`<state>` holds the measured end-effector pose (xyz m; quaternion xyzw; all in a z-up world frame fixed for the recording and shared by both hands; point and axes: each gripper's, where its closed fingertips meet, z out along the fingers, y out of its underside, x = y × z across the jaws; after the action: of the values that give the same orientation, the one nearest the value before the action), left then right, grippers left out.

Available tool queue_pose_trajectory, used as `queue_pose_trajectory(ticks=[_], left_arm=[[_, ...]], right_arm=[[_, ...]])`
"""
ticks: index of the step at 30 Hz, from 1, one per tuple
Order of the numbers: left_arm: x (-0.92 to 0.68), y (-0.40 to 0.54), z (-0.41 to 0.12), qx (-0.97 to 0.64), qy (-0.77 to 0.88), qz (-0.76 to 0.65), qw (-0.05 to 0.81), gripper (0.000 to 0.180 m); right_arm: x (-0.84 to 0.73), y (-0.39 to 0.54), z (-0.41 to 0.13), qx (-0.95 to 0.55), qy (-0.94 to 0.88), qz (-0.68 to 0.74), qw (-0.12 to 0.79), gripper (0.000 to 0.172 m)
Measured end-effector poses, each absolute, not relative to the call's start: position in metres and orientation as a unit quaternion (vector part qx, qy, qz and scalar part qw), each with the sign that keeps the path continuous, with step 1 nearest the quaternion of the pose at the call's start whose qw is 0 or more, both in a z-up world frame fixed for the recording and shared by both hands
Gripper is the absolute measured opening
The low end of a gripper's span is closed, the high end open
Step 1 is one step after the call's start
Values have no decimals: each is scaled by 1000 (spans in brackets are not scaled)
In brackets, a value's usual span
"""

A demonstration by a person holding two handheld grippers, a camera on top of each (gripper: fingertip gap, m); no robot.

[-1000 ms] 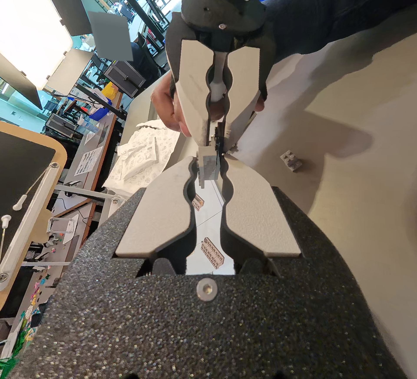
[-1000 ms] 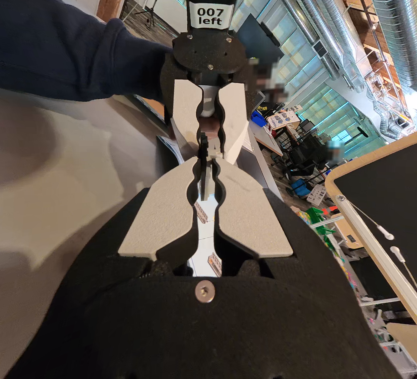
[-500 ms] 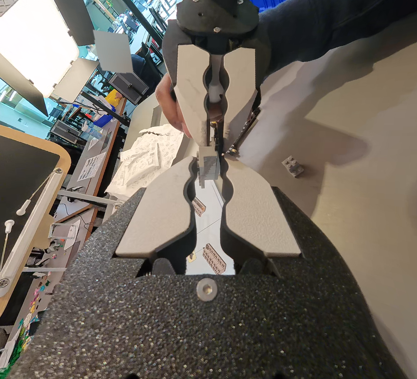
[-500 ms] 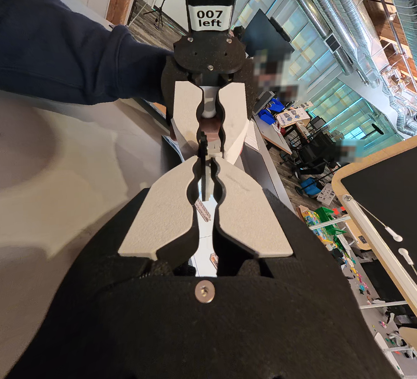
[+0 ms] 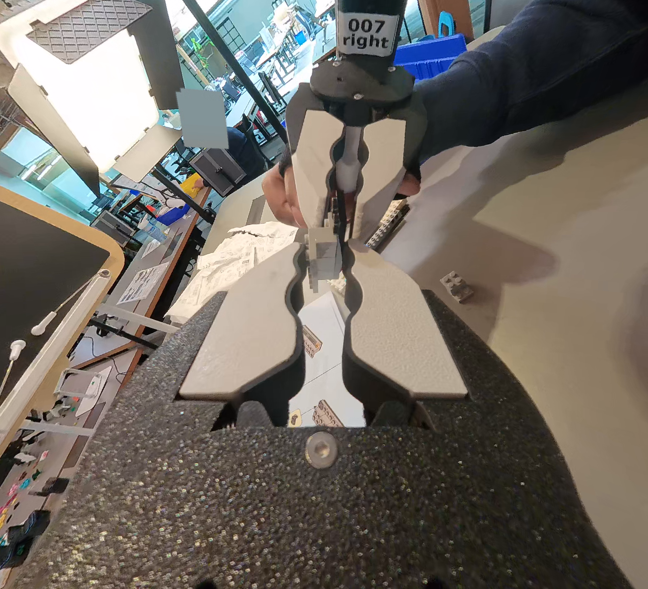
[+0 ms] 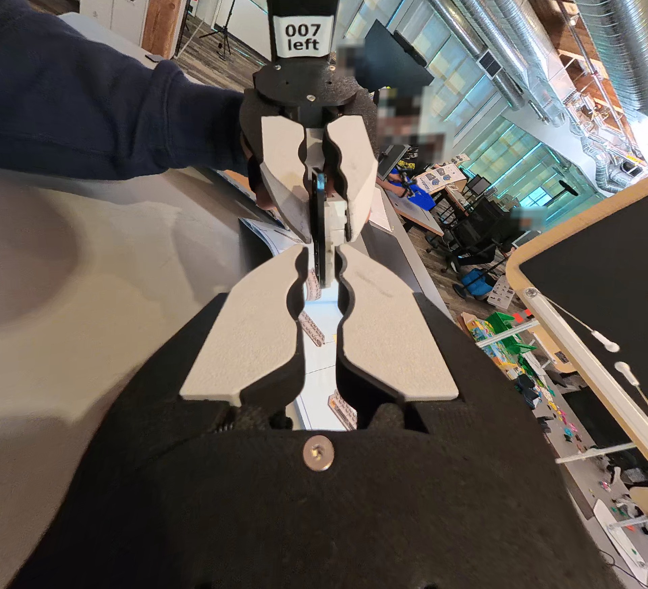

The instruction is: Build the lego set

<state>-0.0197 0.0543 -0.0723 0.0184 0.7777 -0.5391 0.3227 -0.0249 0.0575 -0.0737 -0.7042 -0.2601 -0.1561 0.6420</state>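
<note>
A grey brick stack (image 5: 324, 253) is being clamped by the left gripper (image 5: 324, 258); its black plate (image 6: 318, 242) is being loosely straddled by the right gripper (image 6: 321, 256), jaws slightly apart.

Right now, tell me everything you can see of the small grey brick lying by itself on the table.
The small grey plastic building brick lies alone on the beige table, off to the right of the left gripper and apart from both grippers. It is a short rectangular block with round studs on its top face, lighter grey above and darker on its side. It sits flat, turned at an angle, at the edge of a dark shadow. Nothing but the table touches it.
</note>
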Motion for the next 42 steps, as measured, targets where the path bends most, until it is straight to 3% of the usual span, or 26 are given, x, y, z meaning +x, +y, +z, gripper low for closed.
queue_pose_trajectory(ticks=[29,32,35,42], left_arm=[[-27,44,-78,30,778,-563,275,19],[-22,47,-72,20,759,-582,290,19],[-19,55,-64,6,733,-609,303,19],[-28,62,-42,9,680,-674,290,19]], right_arm=[[-30,56,-82,-721,-284,-145,615,8],[-26,58,-75,-710,-259,-145,639,10],[-23,56,-73,-712,-246,-134,644,26],[-22,57,-64,-698,-245,-165,652,25]])
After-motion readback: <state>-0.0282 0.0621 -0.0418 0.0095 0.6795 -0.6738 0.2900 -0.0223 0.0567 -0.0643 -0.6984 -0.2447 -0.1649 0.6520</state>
